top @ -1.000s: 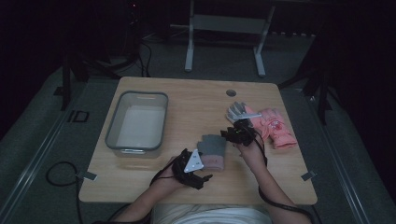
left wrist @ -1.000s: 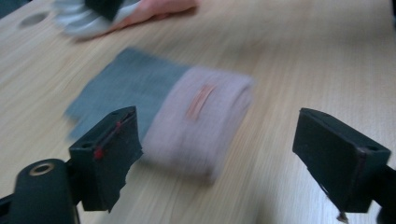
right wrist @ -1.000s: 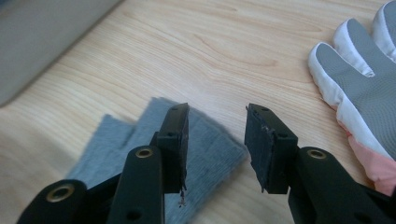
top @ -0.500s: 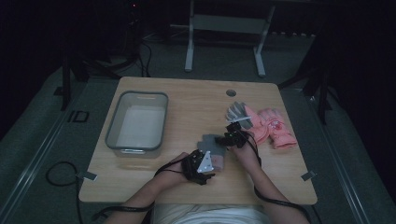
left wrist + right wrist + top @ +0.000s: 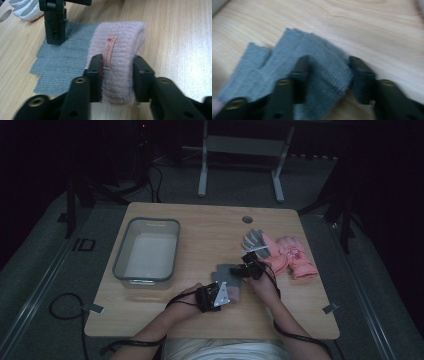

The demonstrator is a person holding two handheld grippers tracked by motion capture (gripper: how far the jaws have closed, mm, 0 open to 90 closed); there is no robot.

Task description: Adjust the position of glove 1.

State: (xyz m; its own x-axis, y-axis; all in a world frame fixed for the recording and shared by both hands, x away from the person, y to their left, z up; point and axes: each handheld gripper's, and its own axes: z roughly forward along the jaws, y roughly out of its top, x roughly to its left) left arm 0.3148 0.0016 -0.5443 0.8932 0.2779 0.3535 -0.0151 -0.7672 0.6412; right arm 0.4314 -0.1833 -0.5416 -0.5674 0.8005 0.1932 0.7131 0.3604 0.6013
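Glove [image 5: 82, 62] flat on table [image 5: 200, 227], grey w/ pink cuff [image 5: 120, 65]. Cuff sits btwn L gripper [image 5: 117, 75] jaws, just been closing, pads now squeezing it. Finger end bunched btwn R gripper [image 5: 325, 75] jaws, which closed in after a brief widening, pinching a fold. Farther off: pink gloves [image 5: 287, 255], bin [image 5: 146, 251]. To lift well: keep both pinches firm, raise hands together so knit doesn't slip.

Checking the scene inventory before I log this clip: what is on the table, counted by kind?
Knit glove, grey with pink cuff: 1
Padded gloves, pink, one showing a pale palm: 2
Clear bin: 1
Total: 4
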